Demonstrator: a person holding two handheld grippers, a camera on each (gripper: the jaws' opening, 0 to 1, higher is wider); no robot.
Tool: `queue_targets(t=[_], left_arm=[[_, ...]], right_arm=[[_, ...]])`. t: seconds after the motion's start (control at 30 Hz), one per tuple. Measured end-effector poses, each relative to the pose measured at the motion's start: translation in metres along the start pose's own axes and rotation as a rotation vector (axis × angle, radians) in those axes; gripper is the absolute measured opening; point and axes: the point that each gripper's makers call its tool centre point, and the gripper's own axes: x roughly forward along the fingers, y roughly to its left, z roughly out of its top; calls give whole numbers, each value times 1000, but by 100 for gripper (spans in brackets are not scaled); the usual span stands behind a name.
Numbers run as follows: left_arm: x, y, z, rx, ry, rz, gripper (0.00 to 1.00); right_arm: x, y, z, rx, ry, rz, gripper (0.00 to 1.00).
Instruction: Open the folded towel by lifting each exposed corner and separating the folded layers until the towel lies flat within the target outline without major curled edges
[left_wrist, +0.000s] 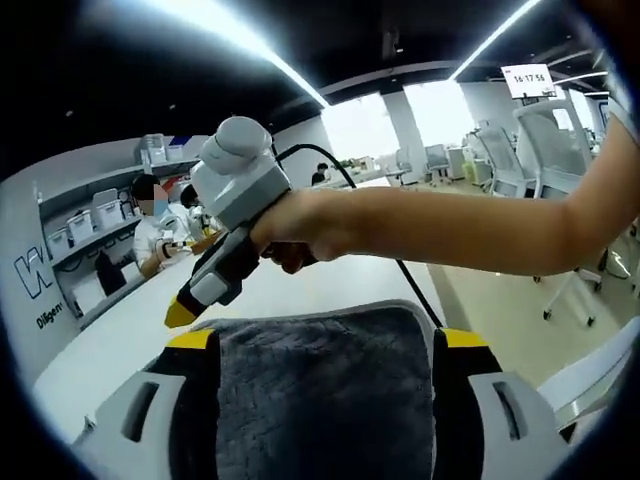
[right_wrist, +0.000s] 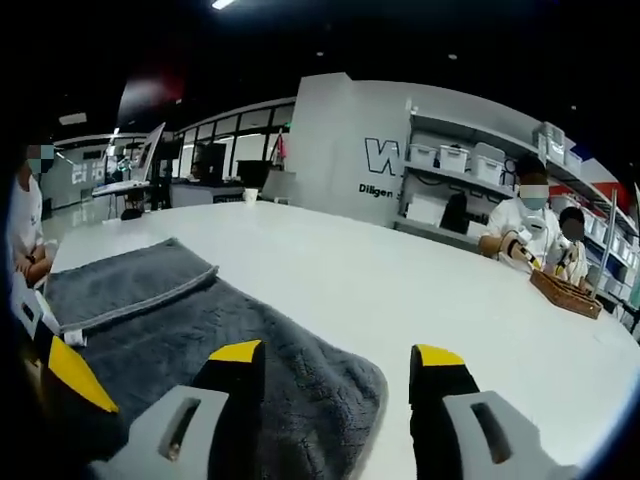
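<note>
A dark grey towel (left_wrist: 320, 400) lies on the white table (left_wrist: 340, 290) and spans the gap between my left gripper's (left_wrist: 327, 340) wide-apart jaws; that gripper is open. A person's hand holds the right gripper (left_wrist: 185, 310) just beyond the towel's far edge, its yellow tip pointing down at the edge. In the right gripper view the towel (right_wrist: 200, 340) spreads to the left with a folded layer (right_wrist: 130, 280) on top. My right gripper (right_wrist: 335, 355) is open, its left jaw over the towel's rounded corner and its right jaw over the bare table (right_wrist: 420, 290). The left gripper (right_wrist: 70, 375) shows at the left edge.
Shelves with white bins (right_wrist: 450, 158) line the grey wall behind seated people (right_wrist: 530, 235). A wooden tray (right_wrist: 565, 293) sits at the table's far right. Another person (right_wrist: 25, 230) sits at the left. White chairs (left_wrist: 555, 150) stand on the floor beyond the table's edge.
</note>
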Motion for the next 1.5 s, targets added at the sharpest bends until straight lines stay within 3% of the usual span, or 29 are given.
queue_targets(t=[0.4,0.5,0.93,1.23,1.5], left_arm=[[-21,11,-13,9,39,32,84],[-40,20,-19,-14,35,63,83],[-71,37,-32,-29,42,117,79],[-98,57,-51,-40,74,165,79],[-116,61,-61,-80,83,188,79]], right_arm=[[1,17,13,-47,12,10,54],[7,32,23,-58,2,31,53],[35,66,39,-95,6,98,52],[61,104,48,-121,9,172,51],[78,133,58,-130,-5,221,51]])
